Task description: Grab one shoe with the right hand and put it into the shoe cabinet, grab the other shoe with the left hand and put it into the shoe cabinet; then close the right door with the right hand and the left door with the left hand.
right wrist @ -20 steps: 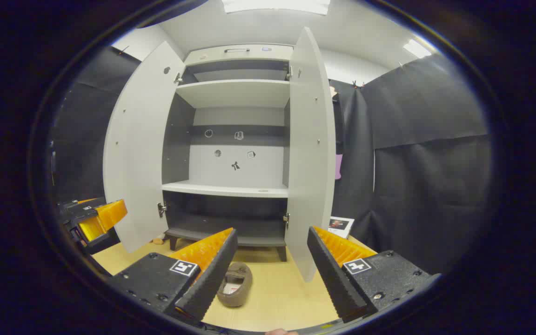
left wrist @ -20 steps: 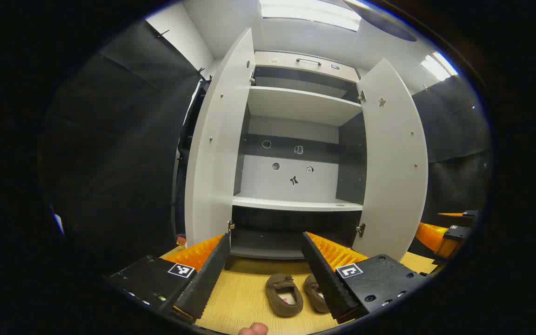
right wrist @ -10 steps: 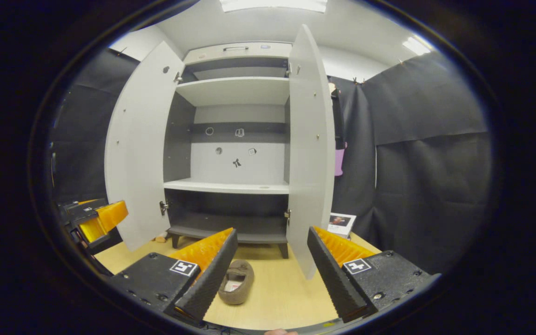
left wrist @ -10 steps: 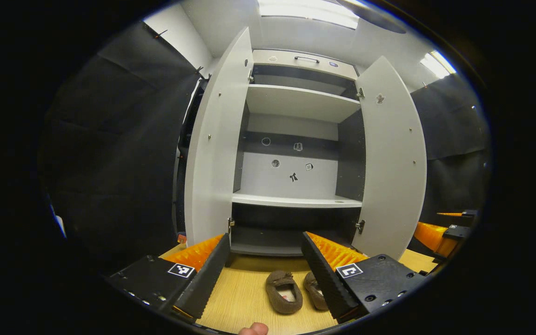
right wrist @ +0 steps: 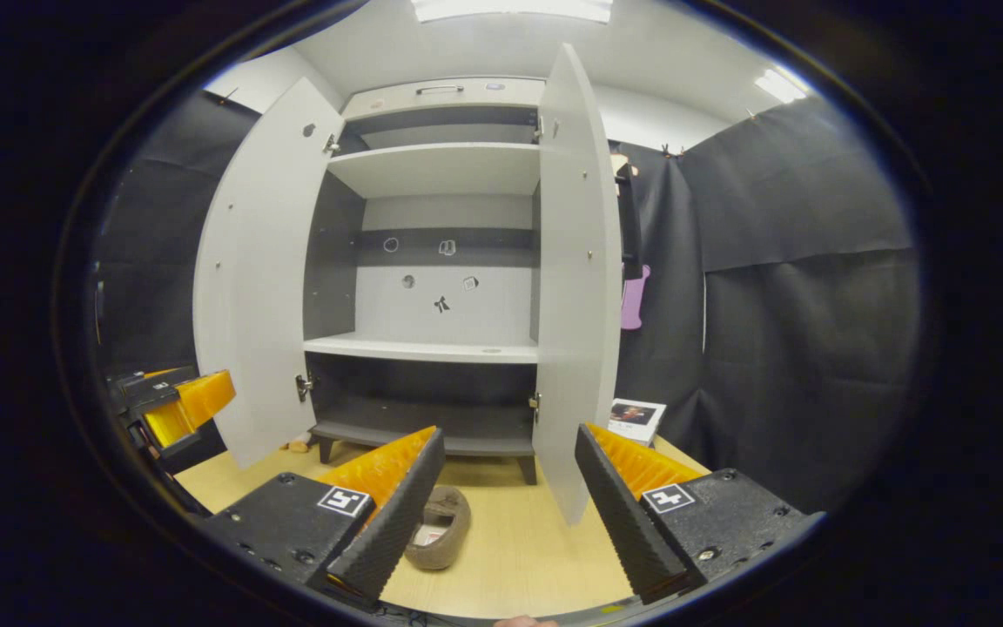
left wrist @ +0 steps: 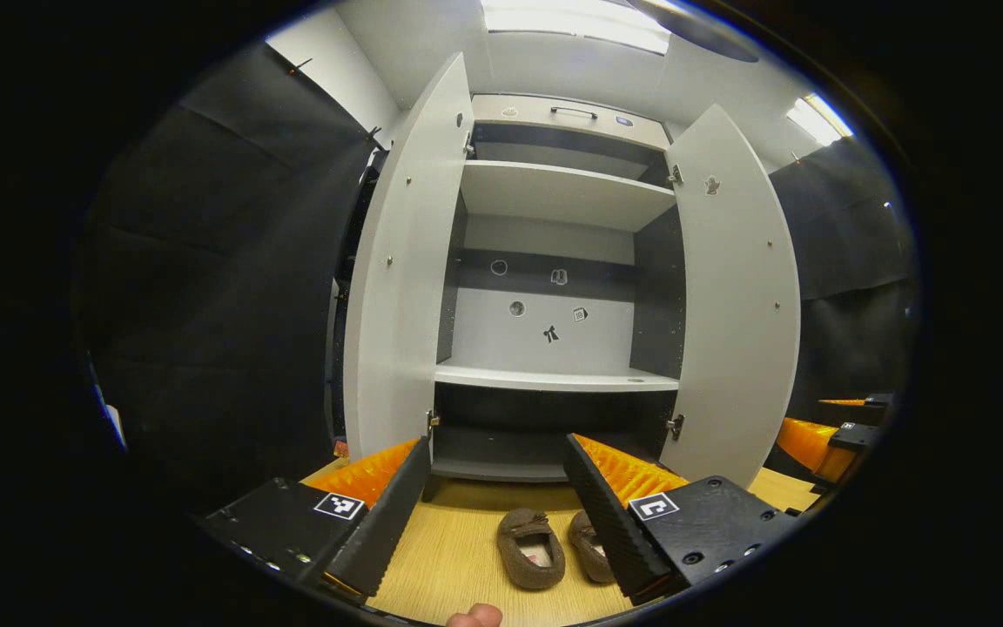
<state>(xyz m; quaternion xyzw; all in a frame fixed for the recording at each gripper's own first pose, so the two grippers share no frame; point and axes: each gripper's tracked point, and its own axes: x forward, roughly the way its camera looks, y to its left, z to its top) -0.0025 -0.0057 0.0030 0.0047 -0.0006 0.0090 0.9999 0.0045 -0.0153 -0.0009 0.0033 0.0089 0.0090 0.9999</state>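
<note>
Two brown slippers lie side by side on the wooden floor in front of the shoe cabinet (left wrist: 554, 379). In the left gripper view one shoe (left wrist: 532, 547) is in full sight and the other shoe (left wrist: 590, 545) is partly hidden behind a finger. My left gripper (left wrist: 494, 501) is open above them, holding nothing. In the right gripper view one shoe (right wrist: 439, 528) peeks from behind a finger of my right gripper (right wrist: 508, 492), which is open and holds nothing. The left door (left wrist: 397, 279) and right door (left wrist: 732, 296) of the cabinet (right wrist: 432, 348) stand wide open.
White shelves sit inside the cabinet, with small stickers on its back panel. Black cloth walls close in both sides. A small box (right wrist: 636, 418) leans by the right door (right wrist: 575, 279). The other gripper (right wrist: 175, 409) shows at the left edge of the right gripper view.
Both views shifted slightly; the shoes sit marginally higher in the left gripper view. Both grippers stay open and nothing was picked up.
</note>
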